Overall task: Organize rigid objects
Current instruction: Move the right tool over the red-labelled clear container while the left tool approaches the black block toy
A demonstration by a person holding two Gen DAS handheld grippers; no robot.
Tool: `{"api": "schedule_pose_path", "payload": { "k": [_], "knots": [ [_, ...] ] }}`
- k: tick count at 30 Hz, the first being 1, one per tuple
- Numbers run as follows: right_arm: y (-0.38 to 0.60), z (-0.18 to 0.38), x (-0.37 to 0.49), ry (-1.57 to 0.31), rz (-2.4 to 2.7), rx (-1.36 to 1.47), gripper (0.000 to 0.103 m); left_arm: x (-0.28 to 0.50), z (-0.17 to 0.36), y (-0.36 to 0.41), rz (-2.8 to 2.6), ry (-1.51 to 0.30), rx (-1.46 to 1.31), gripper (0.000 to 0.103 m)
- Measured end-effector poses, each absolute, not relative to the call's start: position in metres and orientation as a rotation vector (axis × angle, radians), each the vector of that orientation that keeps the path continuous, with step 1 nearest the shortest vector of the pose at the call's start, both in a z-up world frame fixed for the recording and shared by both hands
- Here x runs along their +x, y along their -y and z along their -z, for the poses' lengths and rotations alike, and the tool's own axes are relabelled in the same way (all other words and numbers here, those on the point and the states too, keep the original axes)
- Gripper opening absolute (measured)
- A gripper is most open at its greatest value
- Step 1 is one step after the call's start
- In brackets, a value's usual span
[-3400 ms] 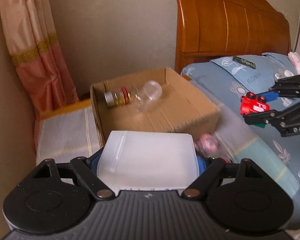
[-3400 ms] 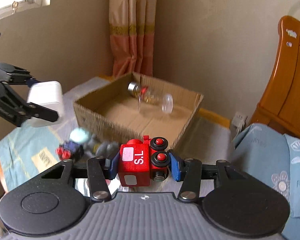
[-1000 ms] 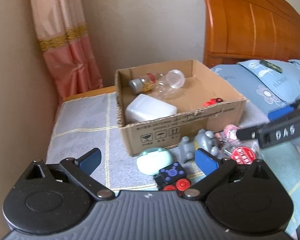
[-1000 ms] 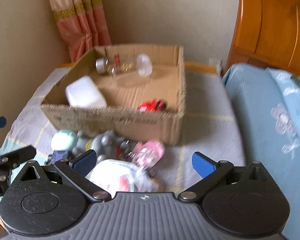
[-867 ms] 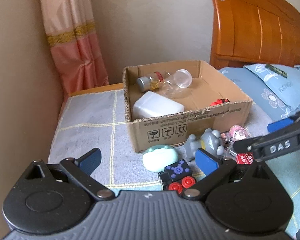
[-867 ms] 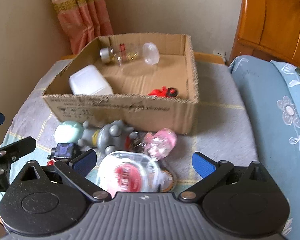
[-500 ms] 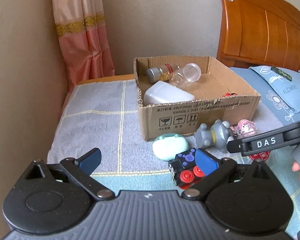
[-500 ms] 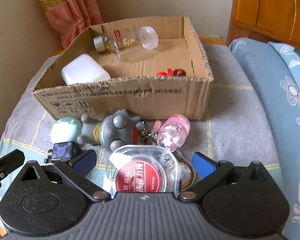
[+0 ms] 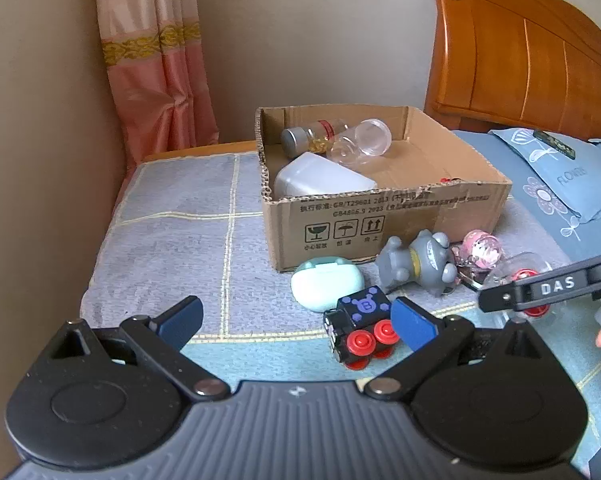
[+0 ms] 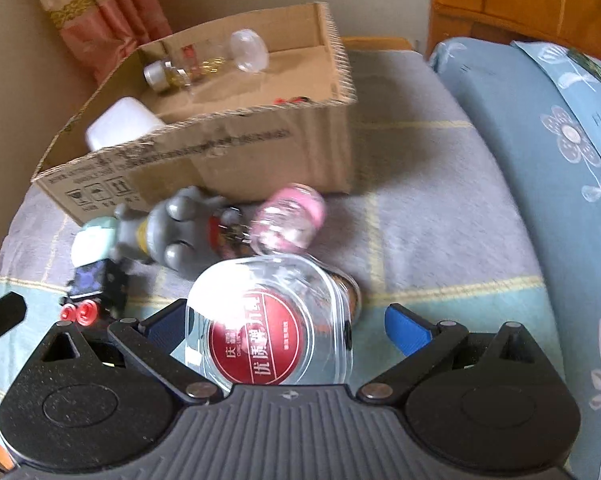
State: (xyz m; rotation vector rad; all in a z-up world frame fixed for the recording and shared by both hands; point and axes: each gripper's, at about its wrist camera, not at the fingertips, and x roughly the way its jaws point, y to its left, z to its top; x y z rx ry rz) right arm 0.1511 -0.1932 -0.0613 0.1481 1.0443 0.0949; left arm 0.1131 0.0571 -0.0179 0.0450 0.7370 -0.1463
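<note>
Grippers empty again: right gripper (image 10: 286, 326) spreads wide over the clear lidded tub (image 10: 270, 320), left gripper (image 9: 296, 320) gapes beside the black toy train (image 9: 360, 326). White container (image 9: 320, 176) and red train now lie inside the cardboard box (image 9: 400, 216); leftovers wait just before it.
</note>
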Motion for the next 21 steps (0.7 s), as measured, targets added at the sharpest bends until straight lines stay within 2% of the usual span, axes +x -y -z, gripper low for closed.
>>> {"api": "schedule_pose_path", "payload": {
  "k": [7,21],
  "knots": [
    [0.222,0.065,0.139,-1.047,-0.068,0.158,0.103,0.115,0.020,-0.053,0.159,-0.749,0.044,0.100],
    [0.236,0.080,0.119,-0.968,-0.162,-0.100,0.103,0.126,0.037,-0.036,0.177,-0.792,0.064,0.100]
  ]
}}
